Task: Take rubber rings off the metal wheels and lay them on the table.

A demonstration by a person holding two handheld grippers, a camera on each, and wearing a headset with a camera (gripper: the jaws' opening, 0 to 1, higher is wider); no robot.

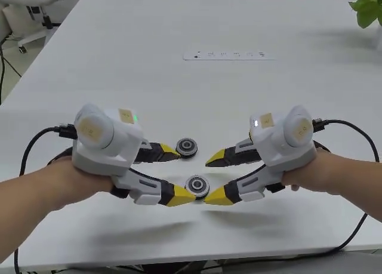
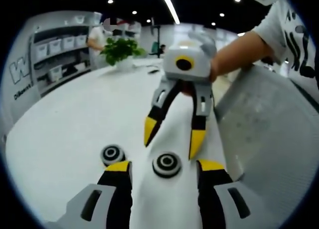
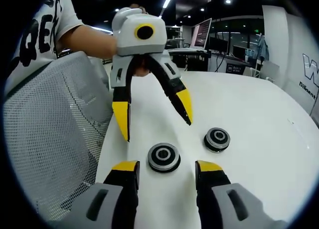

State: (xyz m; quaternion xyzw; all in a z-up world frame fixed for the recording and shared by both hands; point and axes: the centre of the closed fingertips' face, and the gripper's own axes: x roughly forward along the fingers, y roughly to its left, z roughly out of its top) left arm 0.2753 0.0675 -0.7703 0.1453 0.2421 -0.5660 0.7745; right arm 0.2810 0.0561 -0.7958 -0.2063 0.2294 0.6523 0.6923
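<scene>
While L gripper (image 1: pixel 179 174) & R gripper (image 1: pixel 210 181) point inward, wheel (image 1: pixel 196 185) sits btwn.

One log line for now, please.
left gripper open | right gripper open | near wheel between both, ungripped | far wheel untouched on table

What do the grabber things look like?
Both the left gripper and right gripper have rounded white-grey bodies, black jaws with yellow tips, a small light and a black cable. The person wears a white T-shirt with black print.
</scene>
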